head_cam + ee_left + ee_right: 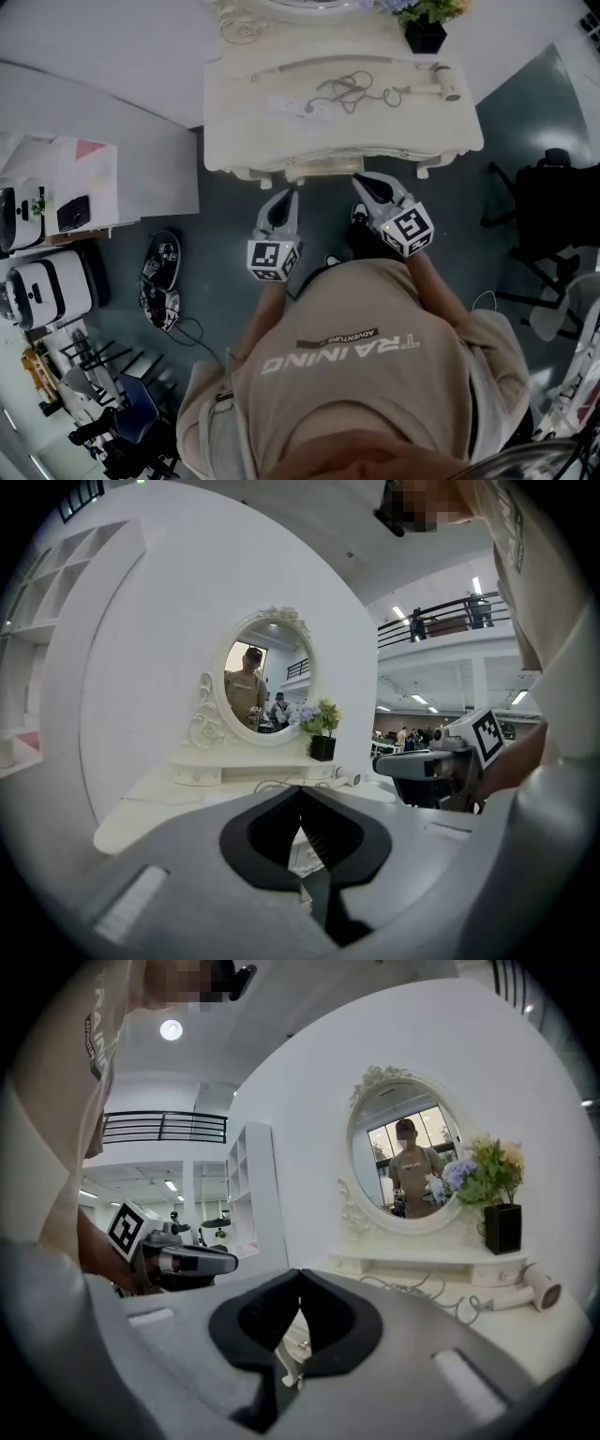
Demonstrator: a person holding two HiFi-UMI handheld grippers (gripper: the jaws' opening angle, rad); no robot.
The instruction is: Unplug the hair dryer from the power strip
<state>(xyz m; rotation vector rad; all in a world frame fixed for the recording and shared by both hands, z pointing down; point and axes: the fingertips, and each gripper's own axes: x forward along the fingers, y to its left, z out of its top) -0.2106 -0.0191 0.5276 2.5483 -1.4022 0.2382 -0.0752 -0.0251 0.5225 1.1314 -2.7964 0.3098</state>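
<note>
A white hair dryer [441, 84] lies at the right of the cream dressing table [450, 141], nozzle to the right. Its grey cord [352, 91] loops leftward to a white power strip [291, 105] near the table's middle. Both grippers hover short of the table's front edge, apart from everything on it. My left gripper [290, 193] is shut and holds nothing, and my right gripper [360, 179] is shut and holds nothing. In the right gripper view the hair dryer [530, 1290] and cord [431, 1293] lie ahead to the right. The left gripper view shows the dryer [347, 778] beyond the jaws.
An oval mirror [412, 1152] and a potted plant [425, 28] stand at the table's back. A low white shelf unit [56, 197] is at the left, with devices and a cable on the floor [159, 281]. Black chairs [553, 216] stand at the right.
</note>
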